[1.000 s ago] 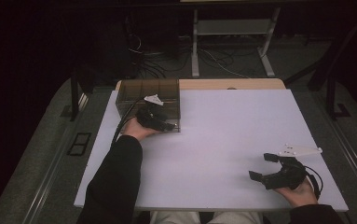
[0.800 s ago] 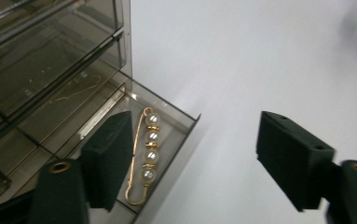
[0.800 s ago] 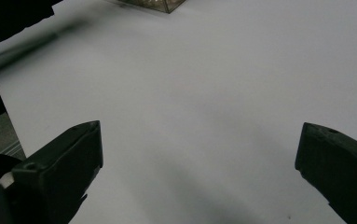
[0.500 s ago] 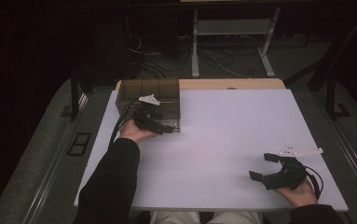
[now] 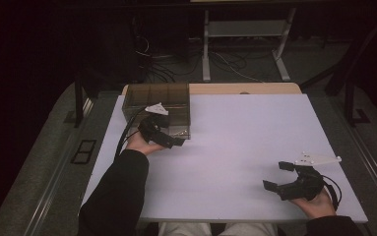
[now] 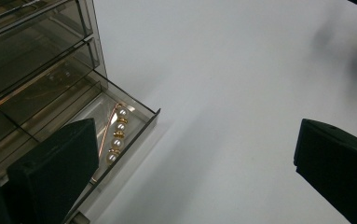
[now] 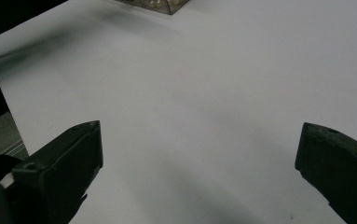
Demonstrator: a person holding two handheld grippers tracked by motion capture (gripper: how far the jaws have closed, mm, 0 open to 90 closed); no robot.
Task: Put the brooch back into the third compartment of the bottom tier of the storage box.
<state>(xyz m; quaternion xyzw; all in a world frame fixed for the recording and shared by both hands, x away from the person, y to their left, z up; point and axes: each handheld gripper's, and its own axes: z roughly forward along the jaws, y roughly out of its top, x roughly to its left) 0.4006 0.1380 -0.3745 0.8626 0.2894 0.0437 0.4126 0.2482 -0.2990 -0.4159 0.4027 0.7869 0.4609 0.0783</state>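
The left gripper (image 5: 169,140) has drawn back a little toward the person from the smoky clear organizer box (image 5: 159,101) since a second ago, when it sat right at the box's front. Its fingers (image 6: 55,163) have just been opening and now stand wide apart with nothing between them. The right gripper (image 5: 280,177) has not shifted: it rests near the bench's front right corner, well apart from the box, with its fingers (image 7: 62,161) also spread wide over bare surface.

The box sits at the far left of the white bench (image 5: 245,142). It is a hard, glossy, tinted plastic thing, square-cornered, split into compartments by thin walls. Its lowest drawer (image 6: 134,128) is pulled out, a shallow see-through tray with a thin raised lip. In it lies a hair clip (image 6: 115,135): a slim gold-coloured bar carrying a row of small round pearly beads with gold spacers between them. The clip rests along the drawer's front edge, just beside the left gripper's nearer finger.

The bench top is matte, smooth and plain. The fingers are blocky, black and dull, with flat faces. A pale three-cornered plate (image 5: 318,159) rides on top of the right gripper.
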